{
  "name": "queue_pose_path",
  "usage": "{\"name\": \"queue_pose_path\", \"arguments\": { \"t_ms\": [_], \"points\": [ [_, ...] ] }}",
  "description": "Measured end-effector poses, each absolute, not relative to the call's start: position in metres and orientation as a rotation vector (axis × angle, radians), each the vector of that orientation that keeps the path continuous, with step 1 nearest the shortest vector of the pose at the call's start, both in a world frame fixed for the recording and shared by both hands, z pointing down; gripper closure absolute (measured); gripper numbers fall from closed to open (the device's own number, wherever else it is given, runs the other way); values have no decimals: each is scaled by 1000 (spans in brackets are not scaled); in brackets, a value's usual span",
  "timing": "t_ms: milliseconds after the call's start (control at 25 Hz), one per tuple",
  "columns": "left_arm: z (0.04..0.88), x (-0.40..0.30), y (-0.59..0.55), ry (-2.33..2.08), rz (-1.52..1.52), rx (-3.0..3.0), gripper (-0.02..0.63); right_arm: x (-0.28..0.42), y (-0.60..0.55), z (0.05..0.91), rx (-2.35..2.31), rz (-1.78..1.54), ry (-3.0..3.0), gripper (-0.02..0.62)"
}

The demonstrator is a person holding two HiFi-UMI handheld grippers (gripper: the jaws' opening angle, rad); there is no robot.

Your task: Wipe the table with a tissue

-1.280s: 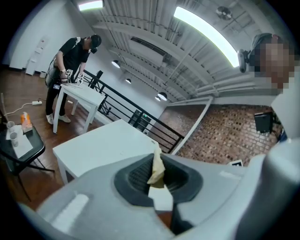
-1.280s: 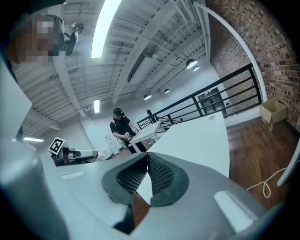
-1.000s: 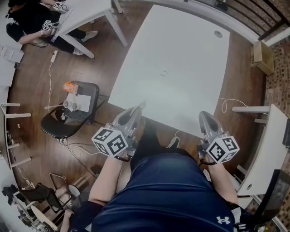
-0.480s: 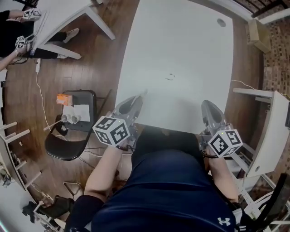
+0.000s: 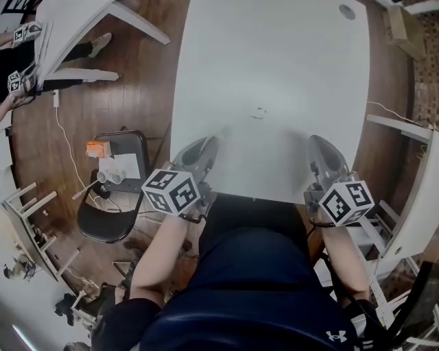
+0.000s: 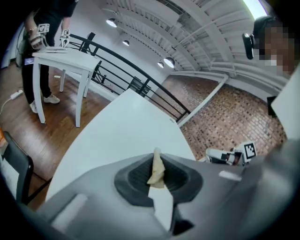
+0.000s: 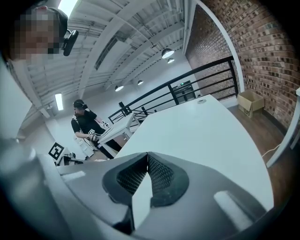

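The white table (image 5: 274, 62) fills the middle of the head view, with a small grey mark (image 5: 258, 113) near its centre. My left gripper (image 5: 218, 135) reaches over the table's near edge at the left. It is shut on a small beige scrap of tissue (image 6: 157, 172), which pokes up between the closed jaws of the left gripper (image 6: 156, 154). My right gripper (image 5: 315, 142) hovers over the near edge at the right. In the right gripper view the right gripper (image 7: 147, 155) is shut with nothing in it.
A black chair (image 5: 103, 212) holding white cups (image 5: 106, 177), paper and an orange box (image 5: 95, 149) stands left of the table. Another white table (image 5: 68, 17) with a person is at the far left. White furniture (image 5: 415, 206) stands right, and a cardboard box (image 5: 401, 31) lies at the top right.
Both grippers have moved forward from in front of the table to over its near edge. The table now sits closer and more centred in the head view.
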State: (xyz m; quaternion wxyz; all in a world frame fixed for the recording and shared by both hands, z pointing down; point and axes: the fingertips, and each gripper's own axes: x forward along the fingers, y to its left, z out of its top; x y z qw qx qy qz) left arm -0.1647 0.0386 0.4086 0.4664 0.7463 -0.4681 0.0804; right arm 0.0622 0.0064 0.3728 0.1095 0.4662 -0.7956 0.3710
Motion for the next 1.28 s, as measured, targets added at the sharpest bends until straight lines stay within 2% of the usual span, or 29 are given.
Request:
{"name": "queue_pose_path", "arguments": {
  "t_ms": [400, 840, 1280],
  "points": [
    [455, -150, 13, -1132, 385, 1821, 581, 67, 1, 431, 1348, 1185, -2267, 584],
    [492, -155, 3, -1162, 791, 1865, 581, 65, 5, 439, 1329, 1140, -2293, 584],
    [500, -154, 0, -1206, 1010, 1929, 583, 91, 4, 446, 1363, 1185, -2259, 584]
  ]
}}
